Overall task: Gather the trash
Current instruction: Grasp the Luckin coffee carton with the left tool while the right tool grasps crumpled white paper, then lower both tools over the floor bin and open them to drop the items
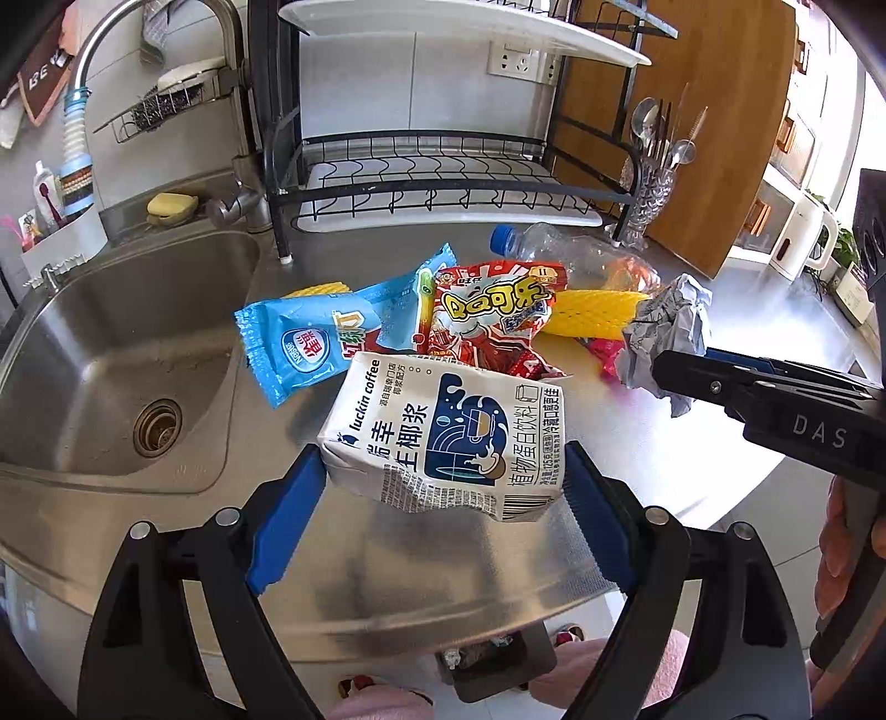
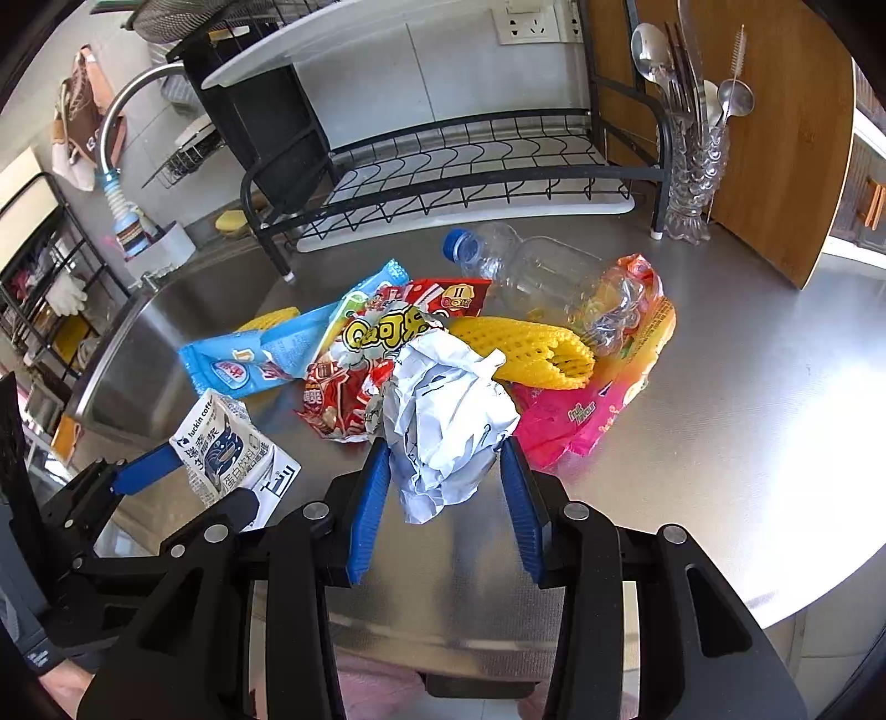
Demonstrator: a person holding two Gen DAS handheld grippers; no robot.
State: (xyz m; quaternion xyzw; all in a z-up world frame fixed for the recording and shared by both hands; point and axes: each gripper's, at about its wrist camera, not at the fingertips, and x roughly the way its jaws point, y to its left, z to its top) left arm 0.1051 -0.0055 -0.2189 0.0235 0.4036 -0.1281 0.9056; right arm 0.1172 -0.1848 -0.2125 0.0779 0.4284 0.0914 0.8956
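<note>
My left gripper [image 1: 443,471] is shut on a crushed white Luckin Coffee carton [image 1: 443,432], held just above the steel counter; it also shows in the right wrist view [image 2: 227,448]. My right gripper [image 2: 446,443] is shut on a crumpled white paper ball [image 2: 443,410], seen at the right in the left wrist view [image 1: 670,327]. Behind them lies a pile: a blue ice-cream wrapper [image 1: 310,338], a red snack bag [image 1: 487,321], a yellow foam net [image 2: 526,349], a pink wrapper [image 2: 565,415] and a clear plastic bottle [image 2: 531,266].
A steel sink [image 1: 111,354] with a faucet [image 1: 111,33] lies to the left. A black dish rack [image 1: 443,166] stands behind the pile. A glass cutlery holder [image 2: 692,183] and a wooden cutting board [image 2: 775,127] stand at the back right. The counter edge [image 1: 387,626] is near me.
</note>
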